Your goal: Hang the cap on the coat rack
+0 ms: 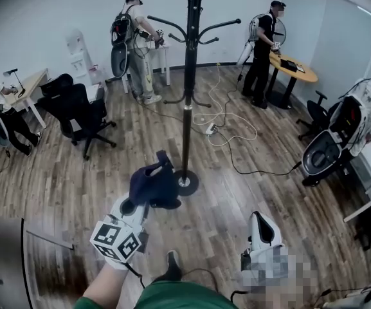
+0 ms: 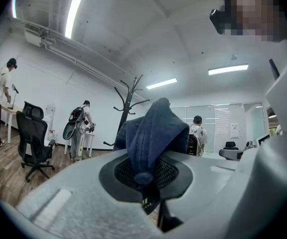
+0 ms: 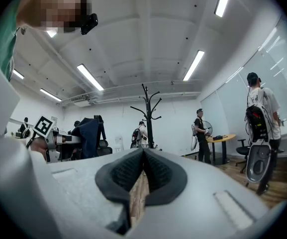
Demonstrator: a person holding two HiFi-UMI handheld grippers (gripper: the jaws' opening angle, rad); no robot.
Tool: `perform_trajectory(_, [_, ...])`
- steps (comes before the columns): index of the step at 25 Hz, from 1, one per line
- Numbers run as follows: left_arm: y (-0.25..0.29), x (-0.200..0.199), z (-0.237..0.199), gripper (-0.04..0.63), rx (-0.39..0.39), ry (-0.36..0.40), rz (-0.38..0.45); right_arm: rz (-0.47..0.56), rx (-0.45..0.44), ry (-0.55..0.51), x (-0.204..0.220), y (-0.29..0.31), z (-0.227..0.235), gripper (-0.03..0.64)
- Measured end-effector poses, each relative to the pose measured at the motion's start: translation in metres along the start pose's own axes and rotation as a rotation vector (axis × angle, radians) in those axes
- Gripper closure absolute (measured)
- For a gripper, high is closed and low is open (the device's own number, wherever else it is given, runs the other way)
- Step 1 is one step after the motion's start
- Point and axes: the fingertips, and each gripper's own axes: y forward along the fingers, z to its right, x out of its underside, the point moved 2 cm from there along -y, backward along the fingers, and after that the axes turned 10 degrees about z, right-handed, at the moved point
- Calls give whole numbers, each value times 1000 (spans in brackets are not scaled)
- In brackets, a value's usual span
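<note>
The left gripper (image 1: 148,197), a smooth white shell with a marker cube (image 1: 116,240) of black-and-white squares at its rear, has its jaws pinched tight on the cap (image 1: 152,184). In the left gripper view, the ribbed black pads (image 2: 126,171) clamp a fold of the dark blue cloth, with the cap's small round crown button (image 2: 143,177) caught between them. The soft, crumpled cap (image 2: 153,133) bulges up and forward from the jaws in a limp peak. Just ahead of it and slightly to the right stands the coat rack (image 1: 189,76), a slim dark pole with curved hook arms, on a round, glossy base (image 1: 186,183) that rests on the wood-plank floor (image 1: 76,185). The cap is not touching the rack. Further right, level with the left one, the right gripper (image 3: 142,171) shows its textured black pads pressed together at the tips with nothing between them. A sliver of floor shows lower in the seam.
</note>
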Motion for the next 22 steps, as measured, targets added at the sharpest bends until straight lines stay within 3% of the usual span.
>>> perform_trajectory(14, [89,6,-90,569,44,-50,27,-8,41,-48,14,119,-1,615])
perform_trajectory(22, [106,14,-146,569,38,-17,16,-45,23,-44,42,178,-24,615])
